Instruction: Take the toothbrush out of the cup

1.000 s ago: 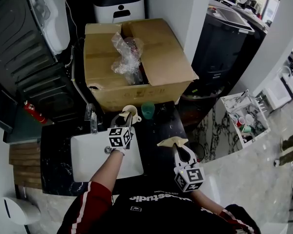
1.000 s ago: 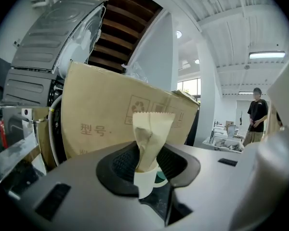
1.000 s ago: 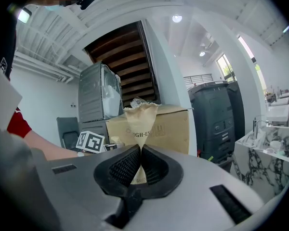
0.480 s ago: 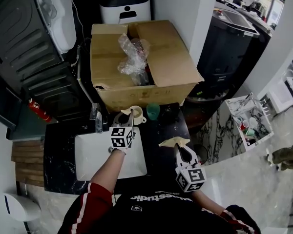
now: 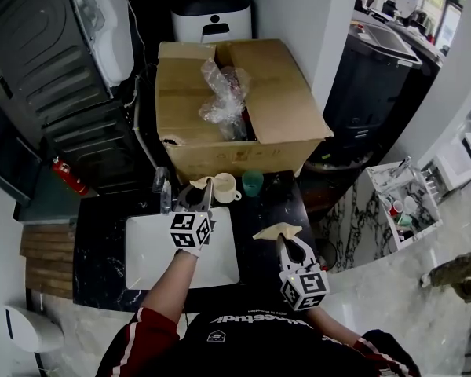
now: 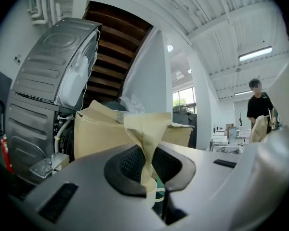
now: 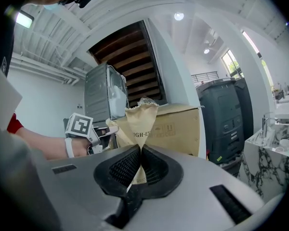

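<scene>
Left gripper view: left gripper [image 6: 147,166] is pinched tight on a tan paper-wrapped stick, which I take to be the toothbrush [image 6: 144,138]. Pads press it from both sides and the wrapper flares out above the jaws. Cream cup [image 6: 151,192] shows just below and behind the jaws, and the wrapper's lower end runs down toward its rim. I can't tell whether that end is clear of the rim or inside it.

Head view: the left gripper hangs over the back edge of the sink [image 5: 145,258], just left of the cup. The tan wrapper shows at the jaw tips, beside the cup rather than plainly in it. The cup stands upright on the black counter [image 5: 259,203], with a green cup [image 5: 253,182] just to its right and a box [image 5: 282,108] behind.

Right gripper [image 5: 285,242] is clamped on a second tan packet [image 5: 276,230] with print on it. It is held over the counter's right part, well apart from the cup, so it looks idle for this task.

Progress, as a judgement:
- **Done:** the grasp.
- **In hand:** the pull-out looks under way or nearly finished.
- **Left:** get the lower end fully clear of the rim and carry it away.

Nothing holds the cup, so it could tip if the wrapper drags on it.
</scene>
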{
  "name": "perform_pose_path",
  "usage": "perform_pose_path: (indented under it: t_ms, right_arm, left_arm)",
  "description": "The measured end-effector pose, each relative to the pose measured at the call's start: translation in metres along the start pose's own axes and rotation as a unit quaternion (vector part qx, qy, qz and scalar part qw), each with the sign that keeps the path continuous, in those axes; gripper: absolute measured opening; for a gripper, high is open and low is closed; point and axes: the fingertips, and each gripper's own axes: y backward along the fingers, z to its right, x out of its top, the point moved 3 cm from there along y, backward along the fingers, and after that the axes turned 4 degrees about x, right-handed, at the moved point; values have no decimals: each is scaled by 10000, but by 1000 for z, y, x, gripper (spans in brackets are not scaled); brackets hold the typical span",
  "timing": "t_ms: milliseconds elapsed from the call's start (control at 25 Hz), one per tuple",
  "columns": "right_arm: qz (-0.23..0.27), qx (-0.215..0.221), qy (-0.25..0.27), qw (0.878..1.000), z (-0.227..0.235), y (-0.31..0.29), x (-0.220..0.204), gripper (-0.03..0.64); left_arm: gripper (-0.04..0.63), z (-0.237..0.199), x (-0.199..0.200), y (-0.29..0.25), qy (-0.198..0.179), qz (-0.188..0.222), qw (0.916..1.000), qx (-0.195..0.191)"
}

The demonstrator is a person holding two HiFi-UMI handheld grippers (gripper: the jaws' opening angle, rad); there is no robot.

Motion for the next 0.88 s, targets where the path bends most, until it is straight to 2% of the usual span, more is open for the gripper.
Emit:
perform_pose_path:
  t_ms: [200,400,520,600,720,880]
  right_arm:
    - [-30,31,78,10000,-3,0,0,38]
    - [-16,108,164,9998,-7,-2,1,38]
    - [-10,123,181,9998,-7,-4,2,38]
    - [4,135,186,9997,-6,-5,2,38]
    - [-5,187,211,9996,-9,-8,1,38]
    - [11,275,301,9992,-17,-11,1,38]
  left_arm:
    - [37,14,0,42,-16,4,10000,-15]
    - [38,35,1,98,187,55,9998,-37]
    - [38,48,-7,129,266,0,9996,81]
    - [38,58,-15,146,212,-42,9996,188]
    - [38,72,-20,153,73,-71,9999,110]
    - [38,77,-10,152,-110,97,9998,112]
